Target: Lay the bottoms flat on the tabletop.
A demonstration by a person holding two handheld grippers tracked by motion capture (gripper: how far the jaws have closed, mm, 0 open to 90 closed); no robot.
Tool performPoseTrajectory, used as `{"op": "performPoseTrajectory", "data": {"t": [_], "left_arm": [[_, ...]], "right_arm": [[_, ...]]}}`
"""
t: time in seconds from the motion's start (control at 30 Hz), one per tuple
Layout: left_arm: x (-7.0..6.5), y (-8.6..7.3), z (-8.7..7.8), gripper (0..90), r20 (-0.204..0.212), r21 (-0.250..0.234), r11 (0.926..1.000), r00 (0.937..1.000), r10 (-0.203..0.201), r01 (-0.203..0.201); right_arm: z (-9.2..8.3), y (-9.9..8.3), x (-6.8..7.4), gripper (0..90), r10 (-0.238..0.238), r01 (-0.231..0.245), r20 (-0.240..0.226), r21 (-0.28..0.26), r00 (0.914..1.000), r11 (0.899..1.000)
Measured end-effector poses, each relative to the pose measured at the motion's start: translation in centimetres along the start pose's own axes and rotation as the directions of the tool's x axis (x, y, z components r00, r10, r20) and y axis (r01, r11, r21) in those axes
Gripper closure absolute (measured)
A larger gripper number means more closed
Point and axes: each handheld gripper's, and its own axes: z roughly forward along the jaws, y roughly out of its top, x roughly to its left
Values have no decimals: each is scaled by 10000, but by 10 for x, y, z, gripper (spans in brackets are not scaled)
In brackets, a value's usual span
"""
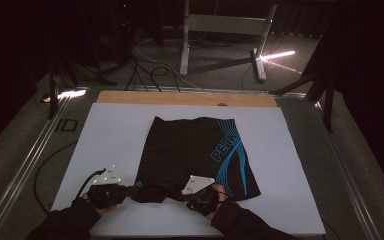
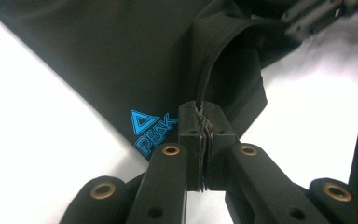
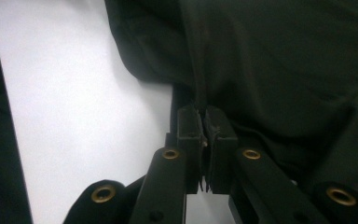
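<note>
A: Shorts (image 1: pixel 190 150), black with blue stripes and PEAK lettering (image 1: pixel 224 146), flat on white board (image 1: pixel 110 135) on desk (image 1: pixel 180 97). Waistband end toward far side, leg hems toward near edge.

B: Left hand-held gripper (image 1: pixel 130 190)?

A: At near left corner of shorts. Pressed together on left leg hem (image 2: pixel 205 100), fabric edge pinched between pads in left gripper view. Small blue PEAK logo (image 2: pixel 151 130) just beside jaws.

B: Hem lifted?

A: Bunched up a bit, leg opening gaping above jaws. Rest of shorts flat.

B: Right hand-held gripper (image 1: pixel 192 196)?

A: At near edge of right leg, left of blue striped panel (image 1: pixel 237 172). Clamped too, black cloth (image 3: pixel 279 70) caught between pads in right gripper view. White board at left of jaws there.

B: Both pinching same garment?

A: Yes, shorts held at two spots along near edge, grippers apart from each other. Grey three-cornered plates on top of both. Dark sleeves (image 1: pixel 65 222) coming in from bottom. Cable (image 1: pixel 50 165) trailing from left hand-held gripper across board edge.

B: Surroundings?

A: Dark room, table legs (image 1: pixel 184 45) and loose cables on floor (image 1: pixel 215 65) beyond desk.
</note>
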Motion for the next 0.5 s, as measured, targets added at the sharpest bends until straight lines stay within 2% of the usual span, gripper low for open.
{"op": "performPoseTrajectory", "data": {"t": [0.1, 0.13, 0.33, 0.5], "left_arm": [[-2, 0, 0, 894, 42, 59, 9999, 9999, 98, -99], [-4, 1, -1, 895, 72, 80, 9998, 9998, 189, -189], [-10, 3, -7, 897, 261, -8, 9992, 9989, 396, -396], [-14, 0, -8, 896, 306, 168, 9982, 9979, 579, -584]], "right_arm": [[-6, 0, -4, 868, -42, 42, 48, -50, 10000, 10000], [-14, 0, -4, 869, 332, -332, 3, -229, 9994, 9992], [-34, -3, -5, 869, 444, -447, -64, -545, 9990, 9975], [-38, -9, -3, 869, 483, -498, -355, -434, 9982, 9978]]}}
